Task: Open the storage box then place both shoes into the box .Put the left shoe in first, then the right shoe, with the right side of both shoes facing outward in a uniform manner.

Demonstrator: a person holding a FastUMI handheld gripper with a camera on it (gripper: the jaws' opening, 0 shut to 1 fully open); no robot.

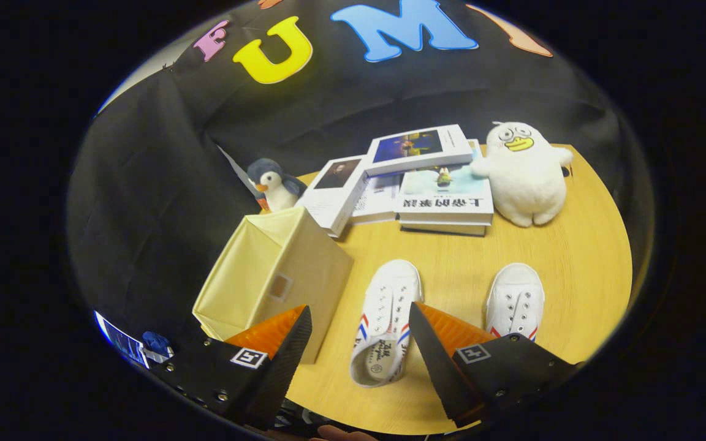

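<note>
Shoes first: one white shoe point(385, 324) lies on the wooden table point(451, 392) in the gap between the fingers of the gripper point(359, 313), which stand wide apart and hold nothing. The second white shoe point(515, 300) sits just beyond the right finger. The cream storage box point(267, 275), closed, stands just ahead of the left finger. Farther back lie stacked books point(445, 202), with a penguin plush point(273, 184) behind the box and a white duck plush point(524, 171) beside the books.
</note>
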